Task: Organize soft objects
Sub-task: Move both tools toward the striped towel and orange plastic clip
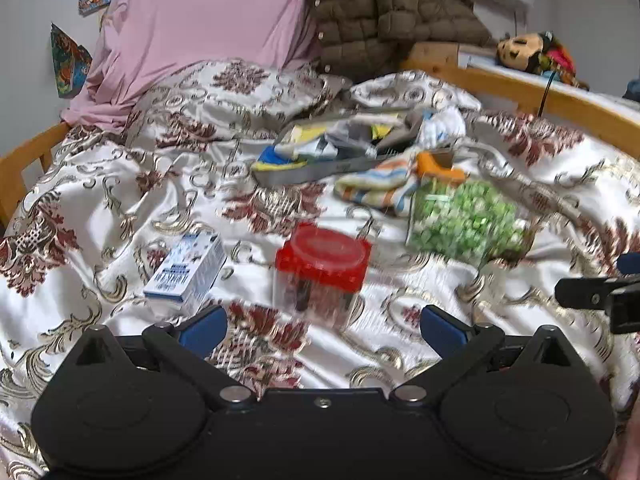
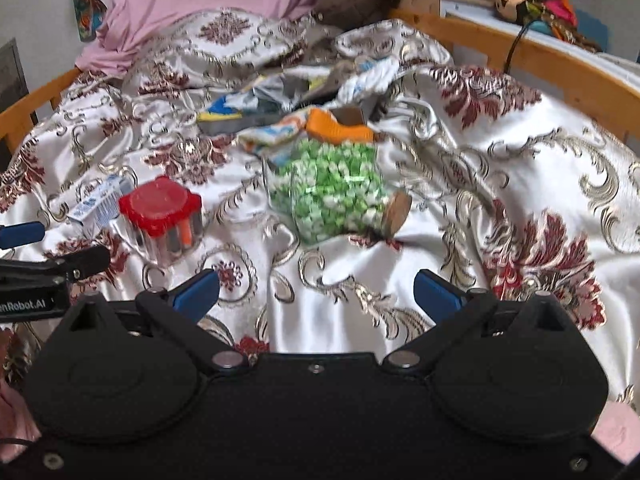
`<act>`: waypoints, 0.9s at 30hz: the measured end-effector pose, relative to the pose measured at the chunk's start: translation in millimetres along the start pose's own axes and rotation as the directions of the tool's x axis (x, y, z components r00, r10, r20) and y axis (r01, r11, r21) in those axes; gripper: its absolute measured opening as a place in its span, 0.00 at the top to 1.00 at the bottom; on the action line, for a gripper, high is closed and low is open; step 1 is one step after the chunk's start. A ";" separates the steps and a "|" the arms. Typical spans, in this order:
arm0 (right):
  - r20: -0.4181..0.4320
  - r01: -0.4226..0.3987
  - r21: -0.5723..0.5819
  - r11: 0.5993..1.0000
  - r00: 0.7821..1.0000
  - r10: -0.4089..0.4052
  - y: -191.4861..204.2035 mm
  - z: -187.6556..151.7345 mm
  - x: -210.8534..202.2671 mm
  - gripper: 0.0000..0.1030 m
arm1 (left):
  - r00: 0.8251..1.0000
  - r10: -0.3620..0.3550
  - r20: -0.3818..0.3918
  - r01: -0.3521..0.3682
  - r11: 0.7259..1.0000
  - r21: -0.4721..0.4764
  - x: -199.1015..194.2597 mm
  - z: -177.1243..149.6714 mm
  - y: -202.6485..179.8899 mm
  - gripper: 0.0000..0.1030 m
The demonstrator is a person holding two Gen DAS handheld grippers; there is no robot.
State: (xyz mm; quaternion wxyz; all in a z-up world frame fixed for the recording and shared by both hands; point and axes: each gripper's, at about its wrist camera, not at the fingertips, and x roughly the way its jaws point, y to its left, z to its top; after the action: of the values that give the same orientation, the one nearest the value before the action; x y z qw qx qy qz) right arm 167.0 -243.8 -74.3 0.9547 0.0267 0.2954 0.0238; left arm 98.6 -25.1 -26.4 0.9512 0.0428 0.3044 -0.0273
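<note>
Both grippers are held low over the bed, nothing gripped: left gripper fingers spread wide, right gripper likewise. No soft item is engaged yet; approach phase is judged.

The soft things lie further up the bed: a striped cloth just beside the orange item, w/ crumpled fabrics in and around a grey tray behind it. Hard items sit nearer: red-lidded jar, blue-white carton, jar of green bits on its side.

For a clean pick, hard items should be passed over w/o being nudged, and the cloth pinched at a raised fold, not pressed flat into the slippery satin cover.

Room: wooden bed frame, pink pillow, brown quilted jacket, plush toy on the ledge beyond.
</note>
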 end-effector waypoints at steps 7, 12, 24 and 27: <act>-0.065 0.000 0.010 1.000 0.998 0.001 0.8 -2.7 11.9 0.01 | 0.998 0.020 -0.065 -0.021 1.000 -0.012 10.1 -3.0 4.1 0.01; -0.087 -0.028 0.032 0.999 0.996 0.031 1.4 -1.7 20.3 0.01 | 0.997 0.024 -0.069 -0.026 0.999 -0.025 13.4 -2.1 5.8 0.01; -0.034 -0.088 0.064 0.994 0.995 0.090 1.0 8.8 33.4 0.01 | 0.999 0.053 0.003 -0.052 0.997 -0.059 17.7 9.9 13.4 0.01; -0.020 -0.095 0.078 0.992 0.995 0.097 -1.5 11.2 36.5 0.01 | 0.998 0.053 0.015 -0.051 0.996 -0.068 21.2 13.1 14.8 0.01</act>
State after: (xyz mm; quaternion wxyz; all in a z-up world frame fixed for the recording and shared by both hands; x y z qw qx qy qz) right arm 203.4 -243.5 -85.7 0.9472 0.0771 0.3057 0.0585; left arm 124.5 -12.2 -27.1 0.9551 0.0182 0.2958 0.0075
